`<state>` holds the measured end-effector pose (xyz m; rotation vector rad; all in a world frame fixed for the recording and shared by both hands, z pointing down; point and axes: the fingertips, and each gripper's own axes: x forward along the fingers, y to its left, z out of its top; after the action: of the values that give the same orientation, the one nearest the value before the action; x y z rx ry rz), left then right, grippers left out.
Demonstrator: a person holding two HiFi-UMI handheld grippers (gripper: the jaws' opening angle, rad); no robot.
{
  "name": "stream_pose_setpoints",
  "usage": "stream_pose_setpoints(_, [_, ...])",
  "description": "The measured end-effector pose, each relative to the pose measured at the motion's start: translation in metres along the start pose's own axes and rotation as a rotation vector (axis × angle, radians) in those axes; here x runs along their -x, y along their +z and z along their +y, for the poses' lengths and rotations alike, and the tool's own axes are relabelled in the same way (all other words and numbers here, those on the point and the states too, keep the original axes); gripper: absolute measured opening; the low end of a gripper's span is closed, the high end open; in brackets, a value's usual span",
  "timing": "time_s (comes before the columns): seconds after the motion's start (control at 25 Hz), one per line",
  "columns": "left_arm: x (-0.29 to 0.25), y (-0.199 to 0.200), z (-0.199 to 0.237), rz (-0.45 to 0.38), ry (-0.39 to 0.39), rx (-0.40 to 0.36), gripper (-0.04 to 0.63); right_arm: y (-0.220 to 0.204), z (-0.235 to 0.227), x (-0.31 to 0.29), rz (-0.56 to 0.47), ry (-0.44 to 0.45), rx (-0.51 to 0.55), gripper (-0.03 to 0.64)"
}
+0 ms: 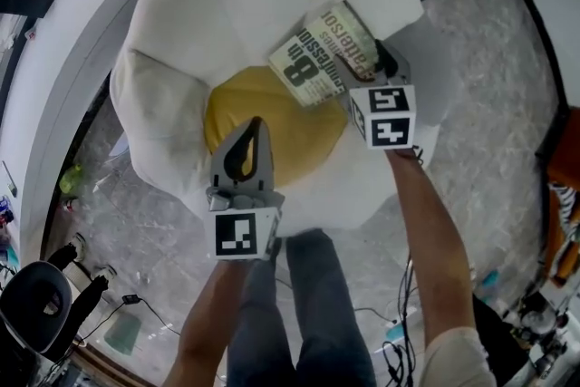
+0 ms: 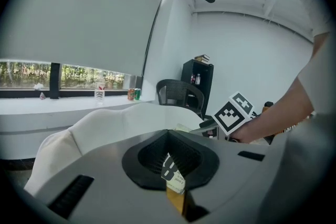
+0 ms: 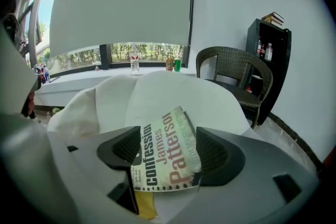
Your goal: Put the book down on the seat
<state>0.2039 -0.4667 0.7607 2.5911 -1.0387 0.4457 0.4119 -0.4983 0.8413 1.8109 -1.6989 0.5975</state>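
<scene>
A paperback book [image 1: 322, 54] lies slanted on the white petal-shaped armchair [image 1: 199, 23], its lower corner over the round yellow seat cushion [image 1: 304, 136]. My right gripper [image 1: 367, 68] is at the book's right edge. In the right gripper view the book [image 3: 168, 157] rests between the wide-open jaws of the right gripper [image 3: 163, 149], and the pads do not press on it. My left gripper [image 1: 256, 127] hovers shut over the cushion's left half. Past the closed tips of the left gripper [image 2: 170, 136], a sliver of the book [image 2: 172, 173] shows.
A curved white window ledge [image 1: 54, 59] wraps the chair's left side, with cans [image 3: 173, 64] on it. A dark wicker chair [image 3: 236, 71] and a black shelf [image 3: 270, 55] stand behind. A black office chair [image 1: 32, 304] and cables [image 1: 399, 349] lie on the marble floor.
</scene>
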Motion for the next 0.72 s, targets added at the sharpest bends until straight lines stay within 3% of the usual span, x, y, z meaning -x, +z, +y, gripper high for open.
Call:
stream_pose_setpoints(0.16, [-0.003, 0.006, -0.003, -0.003, -0.003, -0.002, 0.006, 0.007, 0.017, 0.018, -0.057, 0.030, -0.032, 0.338])
stream_pose_setpoints(0.36, [-0.004, 0.014, -0.010, -0.004, -0.014, -0.005, 0.006, 0.024, 0.023, 0.055, -0.167, -0.032, -0.077, 0.218])
stream_pose_setpoints(0.6, [-0.004, 0.031, -0.014, -0.025, -0.021, -0.017, 0.006, 0.049, 0.032, 0.102, -0.293, -0.101, -0.091, 0.014])
stream_pose_setpoints(0.72, [-0.004, 0.043, -0.019, -0.044, -0.028, -0.027, 0.006, 0.059, 0.035, 0.122, -0.339, -0.113, -0.129, 0.005])
